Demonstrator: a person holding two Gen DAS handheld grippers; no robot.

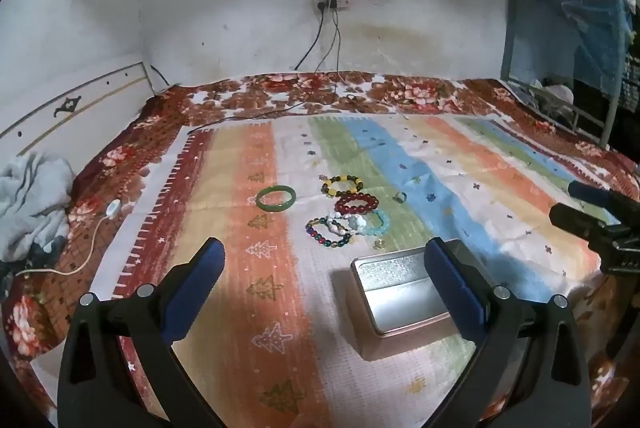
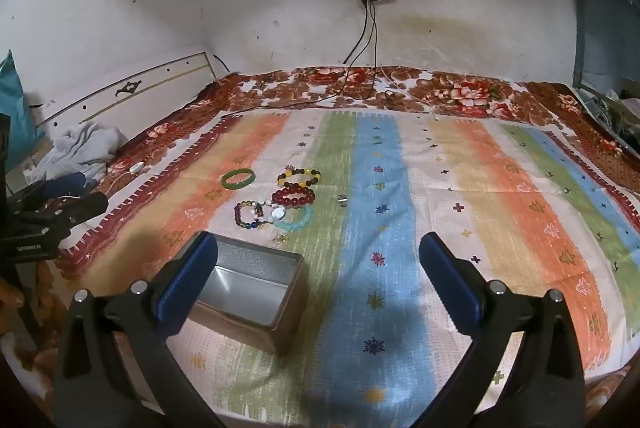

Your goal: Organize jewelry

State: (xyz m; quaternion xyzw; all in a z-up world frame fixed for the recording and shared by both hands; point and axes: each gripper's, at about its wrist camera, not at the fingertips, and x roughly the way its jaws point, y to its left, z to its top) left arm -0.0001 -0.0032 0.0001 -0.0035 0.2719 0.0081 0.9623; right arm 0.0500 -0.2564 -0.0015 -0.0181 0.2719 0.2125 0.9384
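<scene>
Several bracelets lie on a striped cloth: a green bangle (image 1: 276,198) (image 2: 238,178), a yellow-and-dark bead bracelet (image 1: 343,184) (image 2: 299,177), a dark red bead bracelet (image 1: 356,203) (image 2: 293,197), a multicolour bead bracelet (image 1: 326,233) (image 2: 248,215) and a light blue one (image 1: 379,224) (image 2: 294,222). A small ring (image 1: 400,197) (image 2: 342,200) lies to their right. An open, empty metal tin (image 1: 404,294) (image 2: 248,282) stands nearer to me. My left gripper (image 1: 324,268) is open and empty above the cloth. My right gripper (image 2: 316,264) is open and empty beside the tin.
The striped cloth (image 2: 460,208) covers a floral bedspread (image 1: 280,92). Cables (image 1: 260,114) run from a wall socket (image 1: 330,2) onto the bed. A grey garment (image 1: 32,200) and a white corded switch (image 1: 113,208) lie at the left. A headboard (image 1: 76,108) stands at the left.
</scene>
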